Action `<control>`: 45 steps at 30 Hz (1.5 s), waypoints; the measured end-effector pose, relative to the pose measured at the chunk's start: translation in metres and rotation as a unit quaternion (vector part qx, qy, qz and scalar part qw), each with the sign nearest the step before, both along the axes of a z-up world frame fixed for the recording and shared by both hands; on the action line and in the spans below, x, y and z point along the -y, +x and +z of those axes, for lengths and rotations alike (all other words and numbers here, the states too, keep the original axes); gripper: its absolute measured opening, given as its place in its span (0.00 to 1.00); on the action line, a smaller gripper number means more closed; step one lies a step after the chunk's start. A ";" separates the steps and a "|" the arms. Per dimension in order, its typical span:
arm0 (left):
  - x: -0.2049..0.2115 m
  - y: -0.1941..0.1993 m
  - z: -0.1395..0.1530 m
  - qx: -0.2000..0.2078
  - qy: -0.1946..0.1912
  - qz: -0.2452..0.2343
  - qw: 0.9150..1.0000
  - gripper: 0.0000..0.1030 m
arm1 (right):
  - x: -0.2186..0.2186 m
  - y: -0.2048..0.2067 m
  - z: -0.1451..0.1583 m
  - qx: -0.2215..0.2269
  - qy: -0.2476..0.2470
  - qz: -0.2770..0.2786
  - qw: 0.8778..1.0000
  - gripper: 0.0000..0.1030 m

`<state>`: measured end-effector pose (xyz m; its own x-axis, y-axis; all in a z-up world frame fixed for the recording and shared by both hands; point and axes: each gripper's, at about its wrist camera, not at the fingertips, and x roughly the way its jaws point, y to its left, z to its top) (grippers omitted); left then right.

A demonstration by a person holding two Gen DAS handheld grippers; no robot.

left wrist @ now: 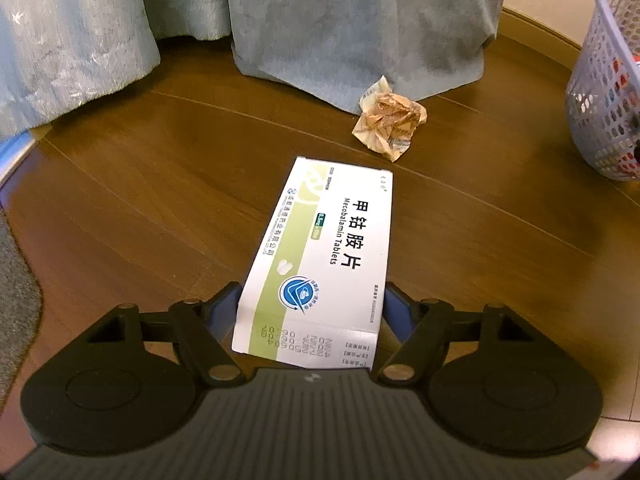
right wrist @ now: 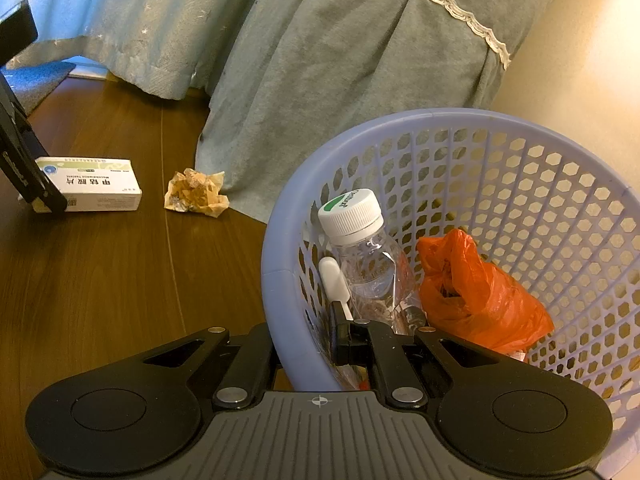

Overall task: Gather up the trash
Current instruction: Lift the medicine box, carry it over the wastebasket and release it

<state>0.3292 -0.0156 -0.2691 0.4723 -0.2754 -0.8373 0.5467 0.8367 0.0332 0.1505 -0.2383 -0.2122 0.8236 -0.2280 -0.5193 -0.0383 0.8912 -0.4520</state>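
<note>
The box (left wrist: 320,256) is straddled by the left gripper (left wrist: 312,304), though contact by the pads cannot be told. The basket (right wrist: 276,240) rim is clenched by the right gripper (right wrist: 344,336).

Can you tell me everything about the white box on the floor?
The box is a flat, long cardboard medicine carton, white with a green stripe, black Chinese writing and the words "Mecobalamin Tablets". It looks closed and undamaged. It lies flat on the brown wooden floor, apart from the crumpled paper. Its near end sits between the fingers of the left tool, which stand at its two long sides.
</note>
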 end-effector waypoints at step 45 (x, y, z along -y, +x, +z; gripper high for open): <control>0.059 -0.055 0.155 0.043 -0.062 -0.115 0.991 0.68 | -0.006 -0.006 -0.001 -0.005 0.010 -0.013 1.000 0.04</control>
